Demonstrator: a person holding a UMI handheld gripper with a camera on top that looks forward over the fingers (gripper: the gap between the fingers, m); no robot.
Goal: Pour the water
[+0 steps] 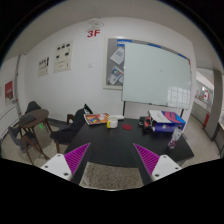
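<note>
While raised above dark table (115,140), gripper (111,162) sits wide open w/ nothing held

The tongs (110,163) stand open, with nothing between the two pink pads, and the gap looks out over a bare stretch of the dark worktop (112,140). Taking that bare stretch as the landmark, the way straight ahead is free. Beyond it to the left lies a pile of papers and books (99,120). Beyond it to the right stand a clear bottle (172,139) near the worktop's edge and, farther back, a heap of coloured boxes (165,119). Left of it, off the worktop, chairs (35,125) block the side. A whiteboard (155,72) closes the far wall.
</note>
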